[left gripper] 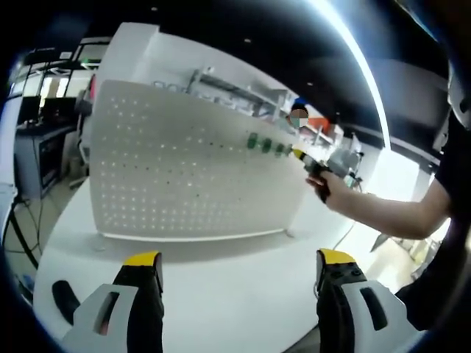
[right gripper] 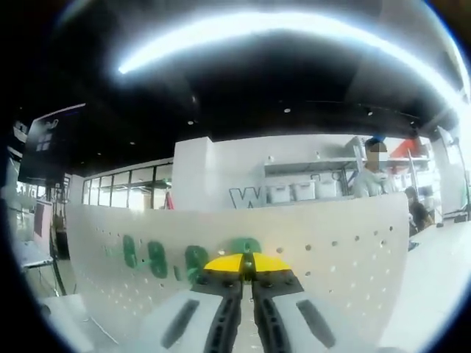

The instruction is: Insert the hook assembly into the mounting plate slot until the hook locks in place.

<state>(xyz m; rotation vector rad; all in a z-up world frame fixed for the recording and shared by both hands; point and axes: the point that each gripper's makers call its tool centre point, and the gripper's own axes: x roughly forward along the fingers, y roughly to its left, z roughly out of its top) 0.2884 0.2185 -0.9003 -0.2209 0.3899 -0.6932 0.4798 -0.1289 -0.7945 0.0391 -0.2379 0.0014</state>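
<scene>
Pegboard (left gripper: pixel 184 165), white w/ rows of holes, upright on white tabletop (left gripper: pixel 221 287), tilted in left gripper view. Green hooks (left gripper: pixel 266 145) in a row near its top edge, toward the rt end. Left gripper (left gripper: pixel 234 268) low over tabletop, jaws wide apart, nothing between, well short of board. Right gripper (left gripper: pixel 309 163) up at board's rt top corner, gripped by a hand (left gripper: pixel 335 187), just beside the hooks. In right gripper view, right gripper (right gripper: pixel 247 266) w/ yellow tips pressed together, right against the green hooks (right gripper: pixel 188 259); can't tell if anything pinched. Shelving w/ bins (right gripper: pixel 294 193) and a person (right gripper: pixel 372 180) behind board.
</scene>
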